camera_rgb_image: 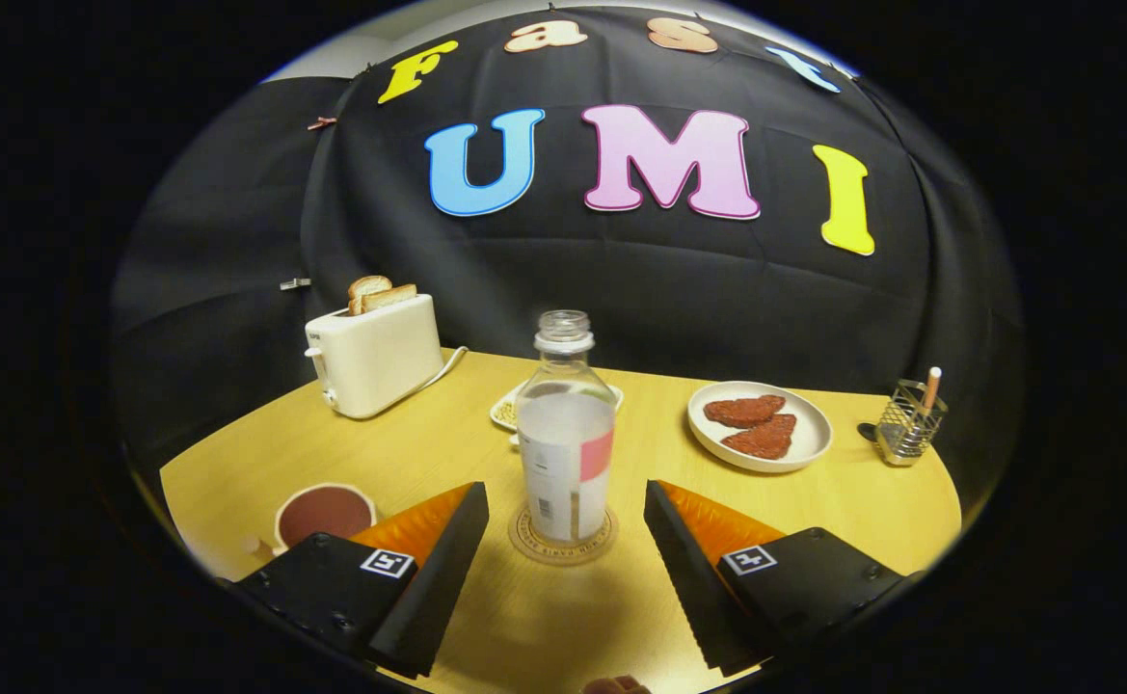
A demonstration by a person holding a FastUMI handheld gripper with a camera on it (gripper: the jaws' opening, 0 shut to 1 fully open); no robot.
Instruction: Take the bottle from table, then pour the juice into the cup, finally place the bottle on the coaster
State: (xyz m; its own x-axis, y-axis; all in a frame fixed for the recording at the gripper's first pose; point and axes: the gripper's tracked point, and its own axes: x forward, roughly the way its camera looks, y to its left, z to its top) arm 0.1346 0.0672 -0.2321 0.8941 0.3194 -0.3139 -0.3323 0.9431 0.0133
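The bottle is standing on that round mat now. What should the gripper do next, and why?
Probably just back straight away. The bottle stands upright on the coaster, the cup beside the fingers holds dark juice, and the hand-held gripper is open, its fingers apart on either side of the bottle and not touching it. Pulling back without swinging sideways should keep from knocking the bottle.

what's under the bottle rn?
The bottle stands upright on a round coaster, between the open gripper fingers, untouched. The coaster's middle is covered.
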